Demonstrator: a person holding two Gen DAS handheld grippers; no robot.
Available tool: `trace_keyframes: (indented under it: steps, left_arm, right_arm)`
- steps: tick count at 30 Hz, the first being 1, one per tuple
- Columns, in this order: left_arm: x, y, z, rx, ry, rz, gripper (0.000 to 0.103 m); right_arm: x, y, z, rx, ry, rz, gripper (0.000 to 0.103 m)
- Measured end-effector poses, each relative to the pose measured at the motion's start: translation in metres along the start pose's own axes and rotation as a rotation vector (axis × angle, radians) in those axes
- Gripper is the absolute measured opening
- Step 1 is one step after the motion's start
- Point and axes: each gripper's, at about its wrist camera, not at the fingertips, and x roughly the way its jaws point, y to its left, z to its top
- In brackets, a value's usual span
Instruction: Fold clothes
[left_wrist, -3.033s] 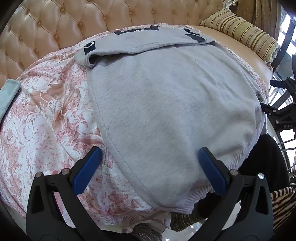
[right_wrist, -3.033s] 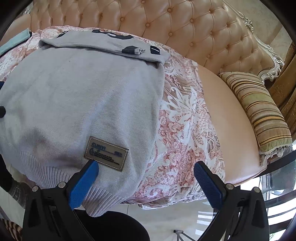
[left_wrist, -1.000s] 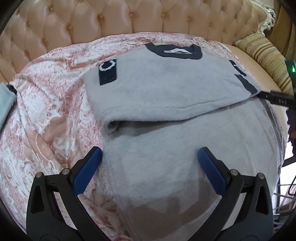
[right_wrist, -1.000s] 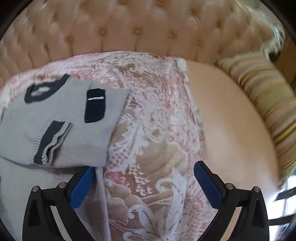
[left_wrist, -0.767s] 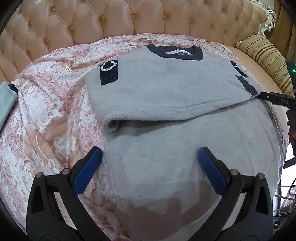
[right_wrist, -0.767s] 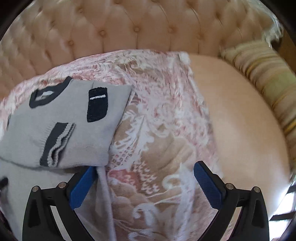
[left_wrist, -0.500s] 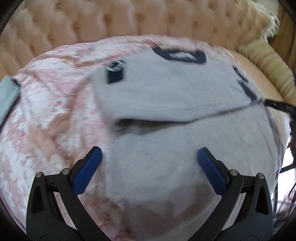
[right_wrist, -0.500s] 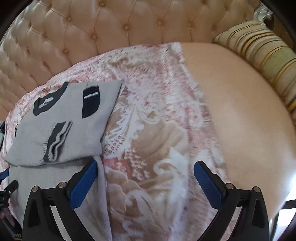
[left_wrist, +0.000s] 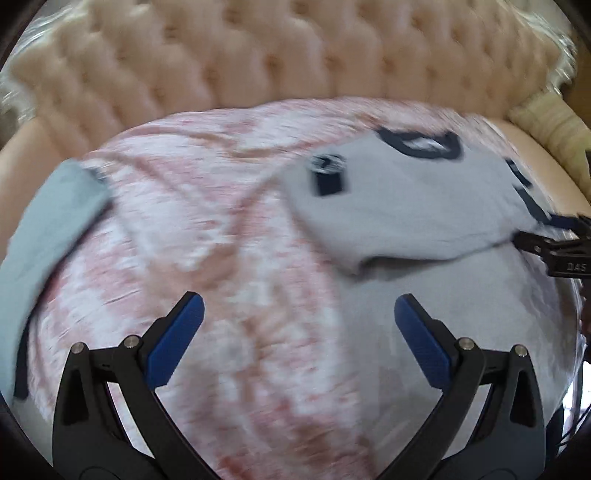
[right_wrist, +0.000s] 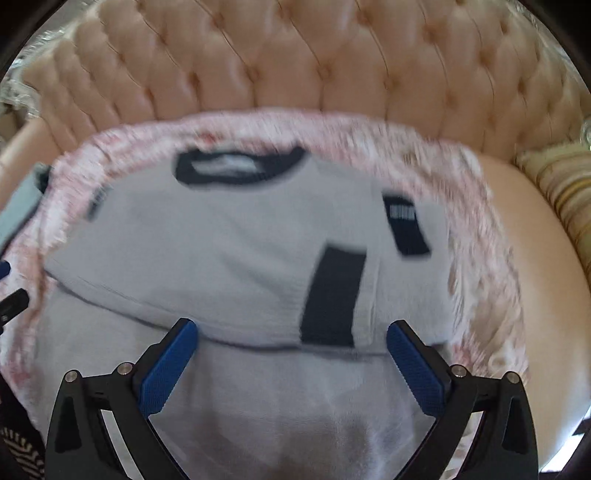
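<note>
Both views swung left, both hand-held grippers (left_wrist: 298, 314) (right_wrist: 291, 339) gaping empty, grey sweater (right_wrist: 229, 251) on pink floral throw (left_wrist: 207, 221), tufted sofa (right_wrist: 295, 66).

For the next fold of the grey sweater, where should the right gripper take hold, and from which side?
Probably the sweater's right-hand side edge, below the folded-over top flap, where it borders the pink floral throw. That edge lies flat and free, so the open right gripper could come in low from the right and pinch it.

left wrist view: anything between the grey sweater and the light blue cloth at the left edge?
Only the pink floral cover lies between the grey sweater and the light blue cloth; left wrist view shows it, though blurred.
</note>
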Motion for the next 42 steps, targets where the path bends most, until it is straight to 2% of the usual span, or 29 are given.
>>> trace_keyframes:
  steps: [3,9,11,12,14,16,19,20,23,28,31,35,36,39,41,42]
  left_arm:
    - [0.022,-0.013,0.010,0.029,0.038,0.046,0.103]
    - [0.034,0.016,0.028,-0.063,0.060,0.052,0.103]
    - [0.021,0.014,0.030,-0.012,0.006,0.135,0.103]
    - [0.010,0.010,0.032,0.037,-0.047,0.158,0.103]
    - [0.000,0.001,0.033,0.109,-0.101,0.194,0.103]
    - [0.007,-0.003,0.034,0.155,-0.077,0.226,0.103]
    - [0.038,0.016,0.027,0.088,0.068,0.163,0.103]
    - [0.035,0.024,0.026,0.030,0.060,0.106,0.103]
    - [0.024,0.028,0.027,-0.005,0.026,0.019,0.103]
    - [0.039,0.025,0.028,0.105,0.065,0.106,0.103]
    - [0.032,0.021,0.028,0.119,0.081,0.092,0.103]
    - [0.002,0.027,0.016,0.122,0.087,0.026,0.103]
    - [-0.008,0.032,0.014,0.109,0.076,0.020,0.103]
    - [-0.031,0.047,0.024,-0.008,-0.023,0.018,0.103]
    - [-0.011,0.028,0.040,-0.022,-0.009,-0.050,0.103]
    - [-0.001,0.018,0.049,-0.029,-0.002,-0.083,0.103]
  right_arm:
    - [0.000,0.002,-0.001,-0.010,-0.012,-0.005,0.103]
    - [0.001,0.001,0.000,-0.020,-0.013,0.008,0.103]
    - [0.002,0.000,-0.001,-0.019,-0.019,0.011,0.103]
    - [0.002,0.000,-0.001,-0.018,-0.021,0.012,0.103]
    - [0.002,-0.001,-0.002,-0.015,-0.024,0.014,0.103]
    - [0.002,-0.002,-0.002,-0.015,-0.022,0.016,0.103]
    - [0.003,-0.002,-0.001,-0.017,-0.020,0.020,0.103]
    - [0.003,-0.002,-0.001,-0.018,-0.020,0.020,0.103]
    - [0.003,-0.003,-0.001,-0.019,-0.021,0.022,0.103]
    - [0.003,-0.002,-0.002,-0.015,-0.026,0.022,0.103]
    - [0.002,-0.002,-0.001,-0.022,-0.019,0.023,0.103]
    - [-0.003,-0.005,-0.001,-0.031,-0.008,0.047,0.103]
    - [-0.009,-0.008,-0.001,-0.028,-0.025,0.060,0.103]
    - [-0.035,-0.024,0.000,0.025,-0.143,0.078,0.103]
    - [-0.046,-0.039,0.008,0.099,-0.202,0.070,0.103]
    - [-0.042,-0.041,0.016,0.114,-0.190,0.067,0.103]
